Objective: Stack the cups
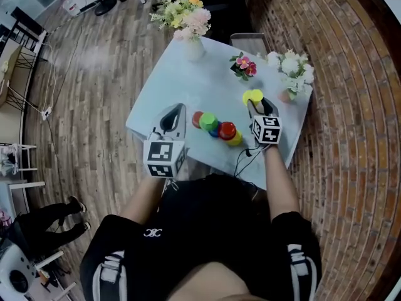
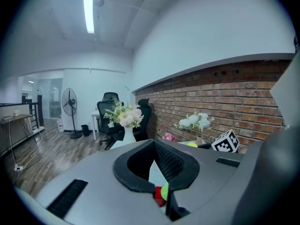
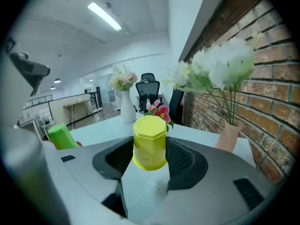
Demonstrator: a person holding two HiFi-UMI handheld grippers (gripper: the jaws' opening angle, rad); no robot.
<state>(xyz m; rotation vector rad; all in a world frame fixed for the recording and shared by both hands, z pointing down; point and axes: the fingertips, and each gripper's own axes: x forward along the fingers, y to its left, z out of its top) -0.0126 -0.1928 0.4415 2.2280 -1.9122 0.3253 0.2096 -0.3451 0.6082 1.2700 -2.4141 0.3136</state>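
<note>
Right gripper [image 1: 258, 105] [image 3: 150, 146]: jaws pinch a yellow cup [image 1: 253, 96] [image 3: 150, 142], one pad against each side, closed end up. The cup sits over the far right part of the pale blue surface [image 1: 169, 74]; I cannot tell whether its rim clears the surface.

Left gripper [image 1: 182, 107] [image 2: 153, 142]: jaw tips drawn together, nothing in the hollow between the pads. It hovers at the near left edge of the surface.

Between the two grippers lies a tight cluster of cups — red cup [image 1: 197, 119], green cup [image 1: 208, 121] [image 3: 61, 136], blue cup [image 1: 215, 131], second red cup [image 1: 227, 130], small yellow cup [image 1: 236, 139] — touching or just beside one another.

Far side: bouquet in a white vase [image 1: 191, 46], pink flowers [image 1: 243, 66], white flowers in a peach vase [image 1: 291, 68] [image 3: 229, 135] just beyond the held cup.
</note>
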